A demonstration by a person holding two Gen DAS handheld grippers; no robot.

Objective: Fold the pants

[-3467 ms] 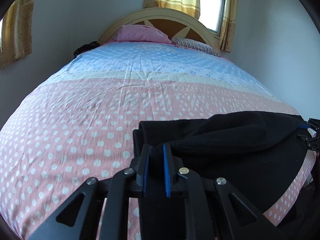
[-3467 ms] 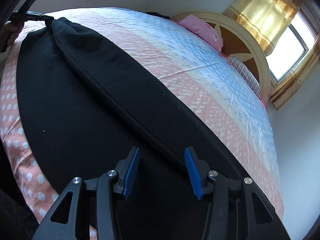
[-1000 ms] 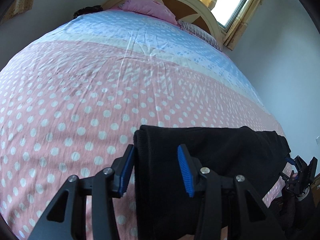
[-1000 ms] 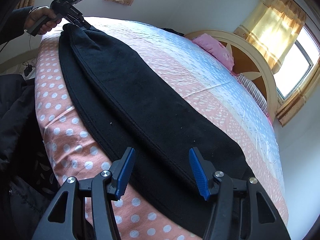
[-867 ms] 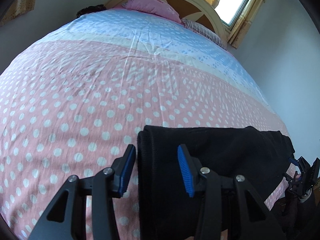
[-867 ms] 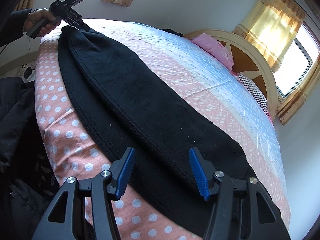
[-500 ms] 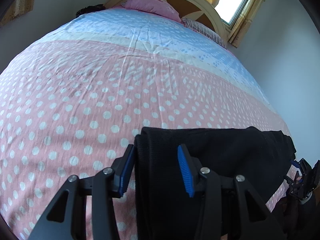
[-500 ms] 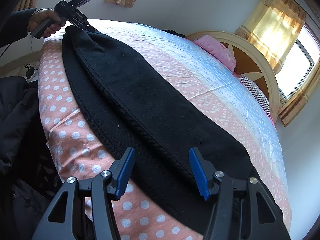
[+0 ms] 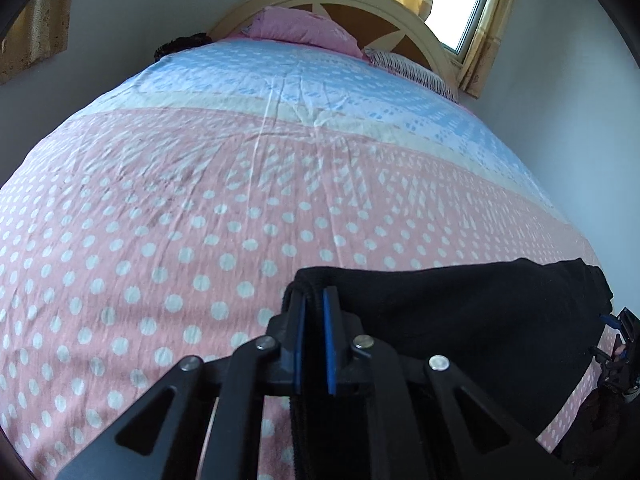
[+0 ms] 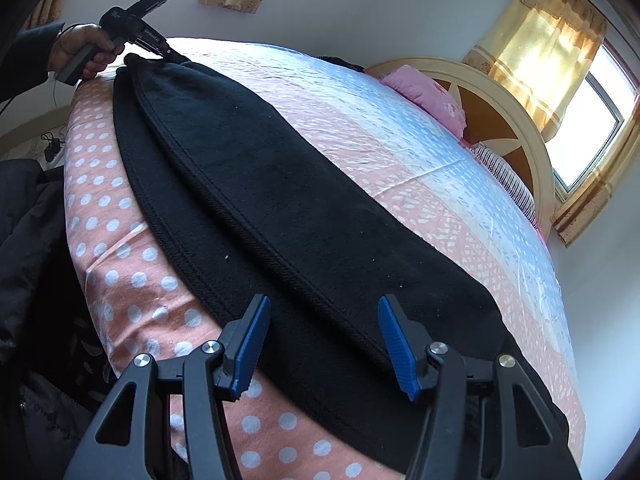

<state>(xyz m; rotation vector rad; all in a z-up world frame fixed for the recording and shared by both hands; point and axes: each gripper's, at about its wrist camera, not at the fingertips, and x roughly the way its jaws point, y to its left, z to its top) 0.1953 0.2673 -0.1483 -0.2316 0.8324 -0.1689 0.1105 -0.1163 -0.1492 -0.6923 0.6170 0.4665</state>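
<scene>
Black pants [image 10: 280, 216] lie folded lengthwise along the near edge of the bed, one leg on the other. My left gripper [image 9: 314, 300] is shut on the far left end of the pants [image 9: 460, 320]. In the right wrist view that left gripper [image 10: 168, 56] pinches the pants' far end, held by a hand. My right gripper [image 10: 320, 344] is open, its blue pads hovering over the near end of the pants with cloth between and below them. The right gripper also shows at the right edge of the left wrist view [image 9: 618, 344].
The bed's pink dotted cover [image 9: 200, 220] turns blue towards the headboard [image 10: 500, 92]. A pink pillow [image 9: 304, 28] and a striped pillow [image 10: 504, 176] lie there. Dark clothing [image 10: 28, 240] hangs off the bed's near side. A window [image 10: 592, 112] with yellow curtains is on the right.
My left gripper has closed on the end of the pants; half a second ago its jaws stood open around it. My right gripper has stayed open over the other end.
</scene>
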